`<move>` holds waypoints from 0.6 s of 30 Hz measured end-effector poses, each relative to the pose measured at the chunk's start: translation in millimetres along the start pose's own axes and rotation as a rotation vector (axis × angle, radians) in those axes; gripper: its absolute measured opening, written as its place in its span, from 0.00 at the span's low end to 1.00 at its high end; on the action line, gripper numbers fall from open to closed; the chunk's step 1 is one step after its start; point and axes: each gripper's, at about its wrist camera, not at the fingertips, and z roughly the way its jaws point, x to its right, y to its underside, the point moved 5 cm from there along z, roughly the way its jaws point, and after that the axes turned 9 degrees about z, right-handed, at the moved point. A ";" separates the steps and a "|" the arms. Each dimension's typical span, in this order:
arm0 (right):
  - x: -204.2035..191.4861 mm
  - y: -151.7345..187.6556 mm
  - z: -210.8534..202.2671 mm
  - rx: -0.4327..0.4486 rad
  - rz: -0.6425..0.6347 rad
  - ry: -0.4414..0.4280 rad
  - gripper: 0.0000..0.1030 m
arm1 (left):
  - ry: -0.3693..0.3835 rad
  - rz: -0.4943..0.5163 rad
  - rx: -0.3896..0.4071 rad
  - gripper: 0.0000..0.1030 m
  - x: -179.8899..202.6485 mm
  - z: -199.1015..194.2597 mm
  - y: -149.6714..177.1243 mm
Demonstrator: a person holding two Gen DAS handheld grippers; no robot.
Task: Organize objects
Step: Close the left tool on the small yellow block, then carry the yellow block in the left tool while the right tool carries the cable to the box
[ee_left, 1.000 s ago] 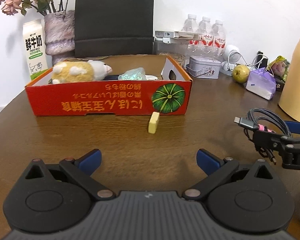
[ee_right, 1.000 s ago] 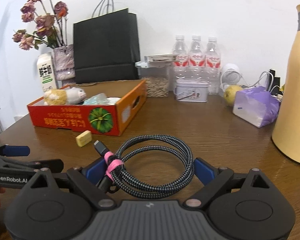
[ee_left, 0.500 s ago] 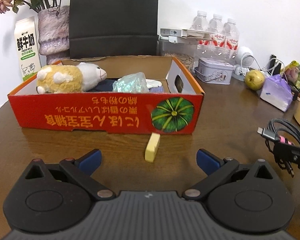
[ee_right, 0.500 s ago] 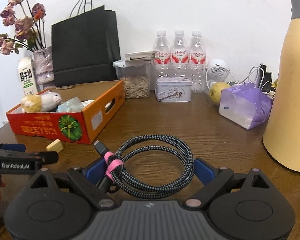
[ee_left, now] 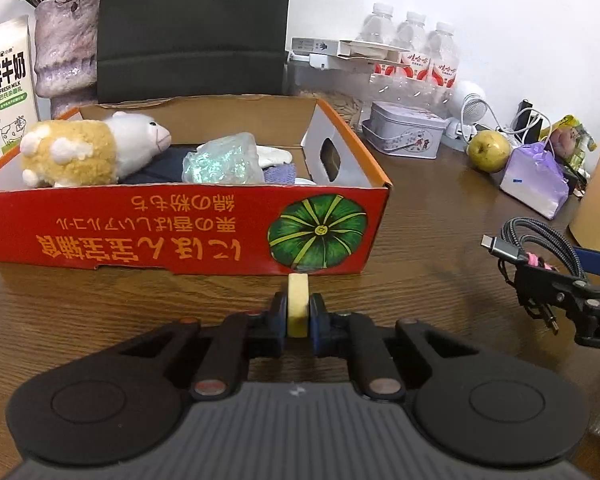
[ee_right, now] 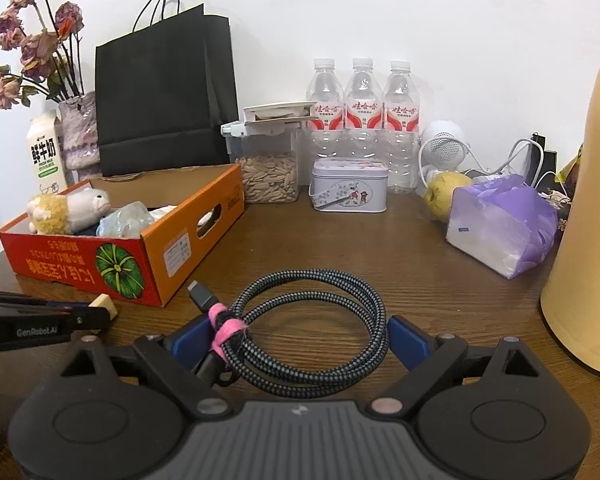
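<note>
My left gripper (ee_left: 298, 316) is shut on a small pale yellow eraser (ee_left: 297, 304), low over the table just in front of the red cardboard box (ee_left: 180, 228); it also shows in the right wrist view (ee_right: 104, 305). The box holds a plush sheep (ee_left: 92, 152), a shiny wrapped bundle (ee_left: 224, 162) and cloth items. My right gripper (ee_right: 300, 336) carries a coiled braided cable (ee_right: 312, 328) with a pink tie between its wide-set fingers (ee_right: 408, 338). The cable also shows in the left wrist view (ee_left: 540, 248).
Behind the box stand a black paper bag (ee_right: 164, 104), a milk carton (ee_right: 46, 156) and a vase of dried flowers (ee_right: 78, 132). A seed jar (ee_right: 268, 176), three water bottles (ee_right: 362, 112), a tin (ee_right: 350, 192), a pear (ee_right: 444, 194), a purple bag (ee_right: 504, 224) and a yellow flask (ee_right: 588, 240) sit to the right.
My left gripper moved forward to the eraser and closed on it. The right gripper with the cable shifted slightly closer to the box.
</note>
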 end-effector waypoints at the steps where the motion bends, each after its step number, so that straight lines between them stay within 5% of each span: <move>1: -0.6 0.4 -0.4 0.001 -0.002 0.001 0.91 | -0.005 0.003 0.002 0.12 0.1 -1.1 0.5; 18: -32.3 25.9 -33.6 0.016 0.006 0.025 0.91 | -0.036 -0.002 0.109 0.12 -18.6 -72.6 24.6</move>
